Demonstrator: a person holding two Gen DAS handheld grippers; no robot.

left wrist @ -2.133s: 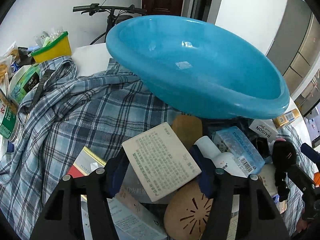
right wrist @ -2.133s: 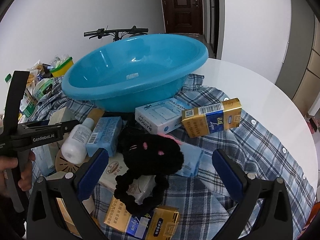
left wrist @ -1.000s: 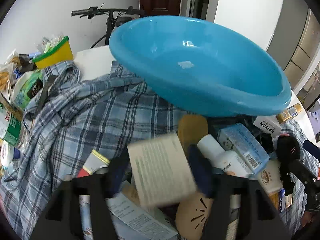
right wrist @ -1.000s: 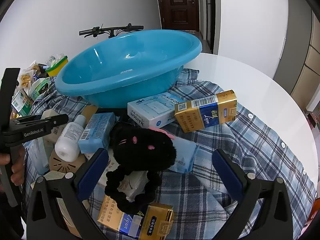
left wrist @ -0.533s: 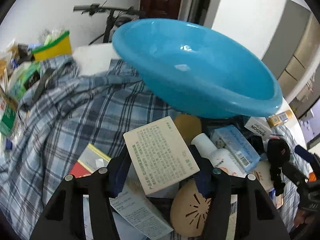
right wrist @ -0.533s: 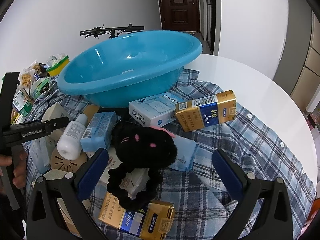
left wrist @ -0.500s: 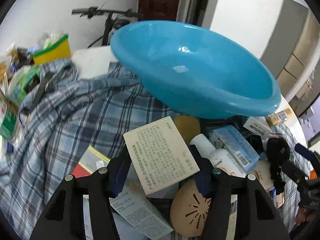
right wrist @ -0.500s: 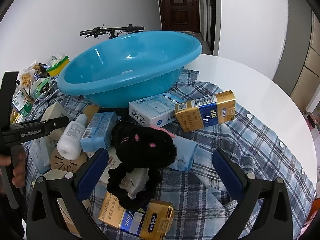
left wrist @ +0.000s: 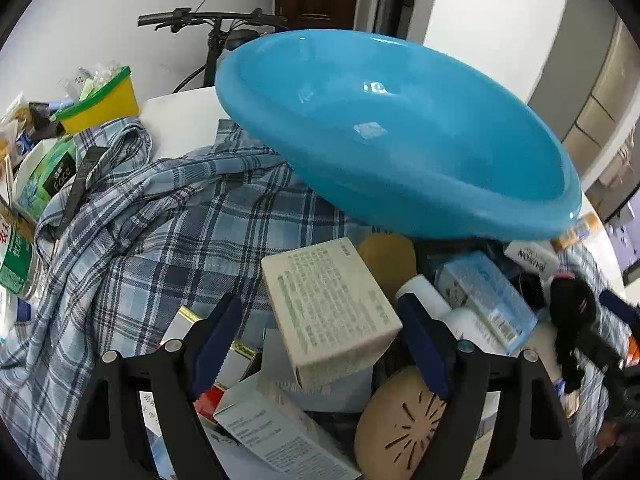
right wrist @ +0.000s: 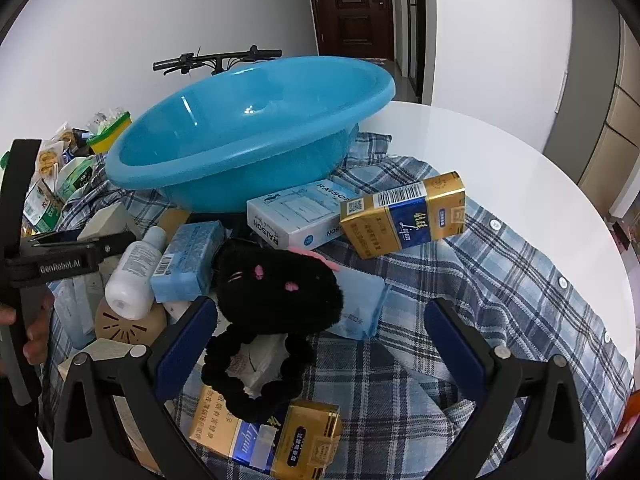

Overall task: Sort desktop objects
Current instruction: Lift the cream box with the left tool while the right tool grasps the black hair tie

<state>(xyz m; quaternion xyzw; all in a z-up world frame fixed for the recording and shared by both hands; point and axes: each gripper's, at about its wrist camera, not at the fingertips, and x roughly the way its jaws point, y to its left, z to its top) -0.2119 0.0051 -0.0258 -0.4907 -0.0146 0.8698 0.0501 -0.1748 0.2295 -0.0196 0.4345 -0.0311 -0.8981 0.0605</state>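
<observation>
A big blue basin (left wrist: 400, 128) sits on a plaid shirt (left wrist: 132, 240), also in the right wrist view (right wrist: 248, 136). My left gripper (left wrist: 320, 340) has its jaws apart around a cream box (left wrist: 328, 312) that rests tilted on the pile; the left pad shows a gap. My right gripper (right wrist: 320, 340) is open and empty above a black plush toy (right wrist: 276, 288). Around it lie a white bottle (right wrist: 132, 276), a blue tissue pack (right wrist: 188, 260), a white RAISON box (right wrist: 296, 216) and a gold cigarette box (right wrist: 404, 216).
A yellow tub (left wrist: 100, 104) and snack packets (left wrist: 24, 208) crowd the left edge of the table. A bicycle (left wrist: 216, 36) stands behind it. A round beige disc (left wrist: 400, 428) and paper boxes (left wrist: 276, 440) lie under my left gripper. The white tabletop (right wrist: 500, 152) shows at the right.
My left gripper has opened; the cream box, held between its pads before, now sits looser and tilted between them. My right gripper has hardly moved.
</observation>
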